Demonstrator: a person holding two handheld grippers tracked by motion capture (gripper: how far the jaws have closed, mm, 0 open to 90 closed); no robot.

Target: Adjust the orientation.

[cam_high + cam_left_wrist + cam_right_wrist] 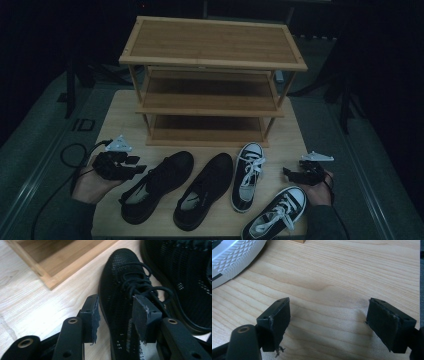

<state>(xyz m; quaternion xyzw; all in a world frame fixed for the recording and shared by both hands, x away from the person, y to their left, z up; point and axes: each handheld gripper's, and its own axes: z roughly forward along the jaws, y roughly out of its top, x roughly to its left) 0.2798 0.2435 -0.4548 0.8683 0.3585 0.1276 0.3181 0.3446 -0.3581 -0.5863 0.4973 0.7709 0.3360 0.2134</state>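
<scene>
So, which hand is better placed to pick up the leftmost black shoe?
Left, probably. The left claw is open just above the leftmost black shoe, its laces between the jaws. The right claw hovers open over bare table.

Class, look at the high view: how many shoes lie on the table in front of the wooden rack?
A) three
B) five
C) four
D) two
C: two black shoes and two black-and-white sneakers lie in a row before the rack.

High view dim, murky — gripper views bright, sharp.
</scene>
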